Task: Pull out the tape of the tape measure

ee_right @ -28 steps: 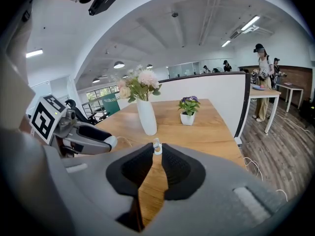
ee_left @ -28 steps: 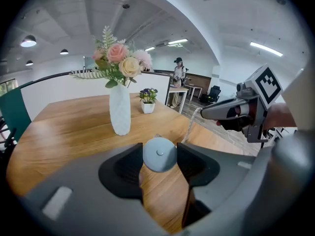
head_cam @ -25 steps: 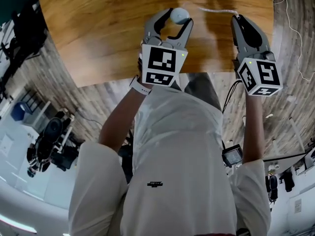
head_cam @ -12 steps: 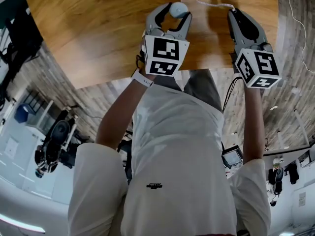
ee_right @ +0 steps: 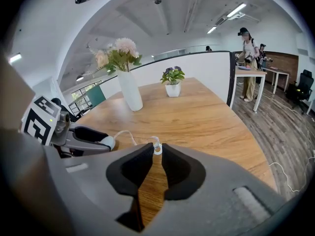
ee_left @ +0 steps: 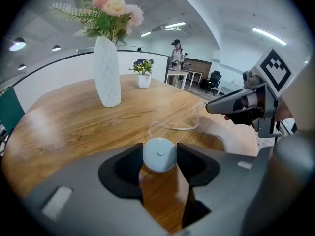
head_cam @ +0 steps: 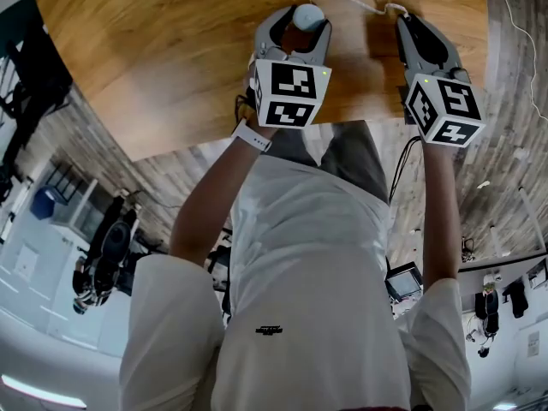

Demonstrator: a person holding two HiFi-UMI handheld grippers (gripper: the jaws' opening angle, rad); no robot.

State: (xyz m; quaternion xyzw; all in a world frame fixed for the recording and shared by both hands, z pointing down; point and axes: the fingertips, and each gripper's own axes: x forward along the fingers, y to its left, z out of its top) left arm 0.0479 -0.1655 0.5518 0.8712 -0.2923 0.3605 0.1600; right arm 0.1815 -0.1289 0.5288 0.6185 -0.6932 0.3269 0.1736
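Observation:
A small round pale-blue tape measure (ee_left: pixel 159 155) sits between the pads of my left gripper (ee_left: pixel 160 156), which is shut on it above the wooden table (head_cam: pixel 171 67). From the case a thin white tape (ee_left: pixel 174 128) runs out in a slack loop toward my right gripper (ee_right: pixel 156 150), whose narrow jaws are shut on the tape's ring end (ee_right: pixel 157 148). In the head view the tape measure (head_cam: pixel 308 15) is at the top centre in the left gripper (head_cam: pixel 295 24), with the right gripper (head_cam: pixel 401 15) to its right and the tape (head_cam: pixel 355 0) curving between them.
A tall white vase with flowers (ee_left: pixel 107 73) and a small white potted plant (ee_left: pixel 143 77) stand further back on the table. The table's edge (head_cam: pixel 342 122) is close to the person's body. Desks, chairs and people are in the room beyond.
Both grippers have moved forward over the table, away from the body. The tape between them now sags in a looser loop. Both grips are unchanged.

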